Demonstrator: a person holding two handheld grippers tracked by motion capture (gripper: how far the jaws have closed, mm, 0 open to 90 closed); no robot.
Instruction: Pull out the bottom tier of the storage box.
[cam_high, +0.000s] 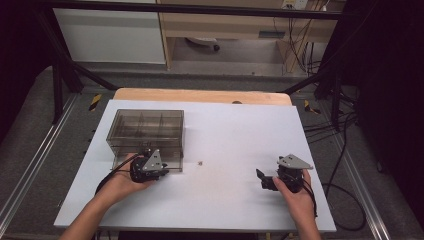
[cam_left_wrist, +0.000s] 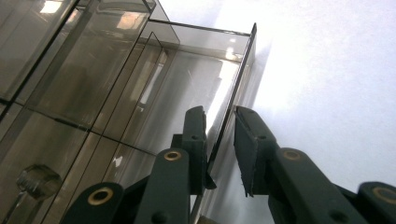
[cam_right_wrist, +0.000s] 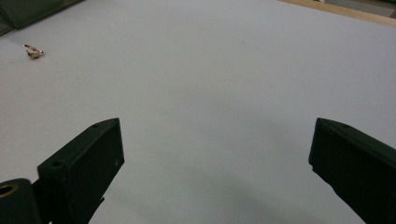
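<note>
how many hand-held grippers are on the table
2. The left hand-held gripper is at the near wall of the clear box, its jaws astride that wall. The right hand-held gripper is near the table's right edge, jaws wide apart over bare table.

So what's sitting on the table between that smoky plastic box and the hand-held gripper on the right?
Mostly bare white table, except one tiny copper-coloured scrap near the box. The high view shows it; the right hand-held gripper view shows it too.
</note>
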